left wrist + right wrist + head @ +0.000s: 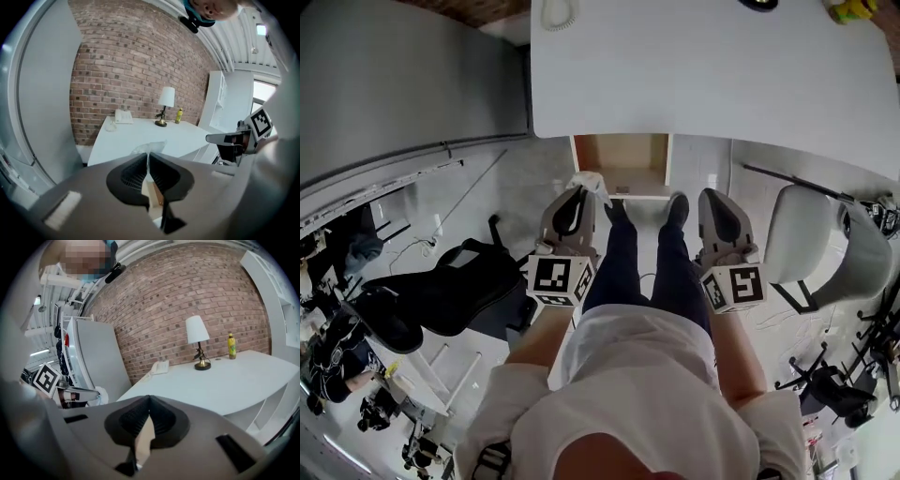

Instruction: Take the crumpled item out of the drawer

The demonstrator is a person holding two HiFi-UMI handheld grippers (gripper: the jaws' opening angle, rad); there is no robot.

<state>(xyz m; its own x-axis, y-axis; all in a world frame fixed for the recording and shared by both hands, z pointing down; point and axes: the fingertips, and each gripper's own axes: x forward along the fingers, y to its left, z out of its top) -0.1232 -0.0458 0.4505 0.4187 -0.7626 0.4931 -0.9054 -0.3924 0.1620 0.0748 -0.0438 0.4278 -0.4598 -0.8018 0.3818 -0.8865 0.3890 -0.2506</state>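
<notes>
Left gripper (148,157): you had it clenched on the crumpled item (149,147) | item sat at its tips, by the open drawer's (623,155) front-left corner | right gripper (149,401): closed, empty, farther right.

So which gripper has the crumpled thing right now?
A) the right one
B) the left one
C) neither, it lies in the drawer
B: the left gripper is pinched shut on the crumpled item, which pokes out past its tips, while the right gripper is closed on nothing.
</notes>
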